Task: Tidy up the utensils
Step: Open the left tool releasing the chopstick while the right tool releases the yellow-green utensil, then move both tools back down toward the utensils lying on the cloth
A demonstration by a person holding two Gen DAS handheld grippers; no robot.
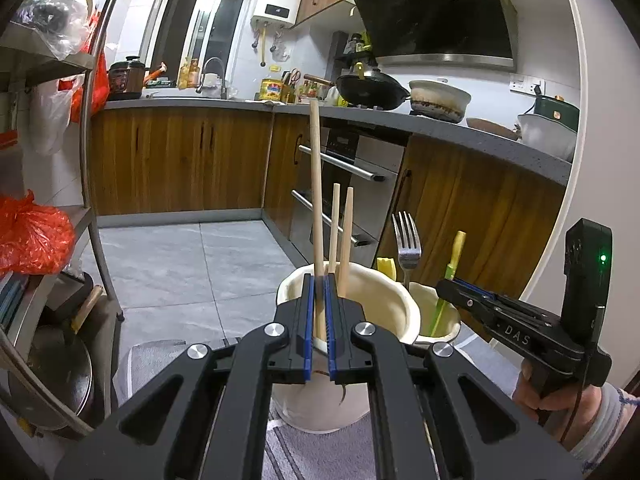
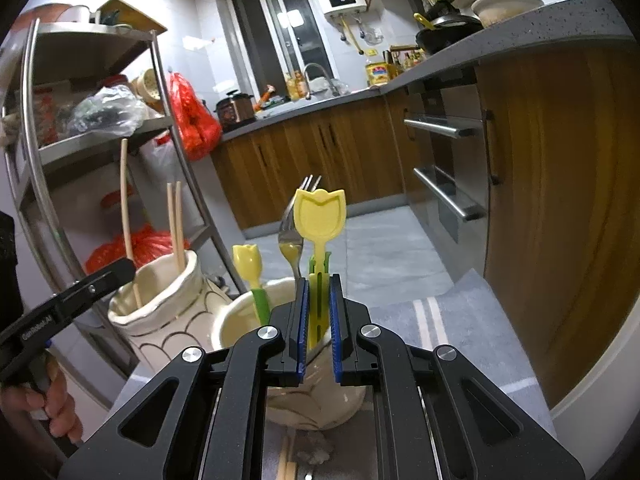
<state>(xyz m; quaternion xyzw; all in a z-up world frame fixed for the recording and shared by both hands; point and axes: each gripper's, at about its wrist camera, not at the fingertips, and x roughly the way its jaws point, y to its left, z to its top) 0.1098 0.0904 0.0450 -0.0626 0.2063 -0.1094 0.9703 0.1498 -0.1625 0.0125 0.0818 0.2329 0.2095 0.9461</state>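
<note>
Left gripper point(image 1: 319, 280) clamps a long chopstick point(image 1: 316, 184) upright over the left jar point(image 1: 384, 300), beside two shorter chopsticks point(image 1: 340, 232). Right gripper point(image 2: 319, 280) pinches a tulip spoon point(image 2: 319, 216) above the right jar point(image 2: 236, 320), which holds a fork point(image 2: 290, 236) and second tulip spoon point(image 2: 248, 264).
</note>
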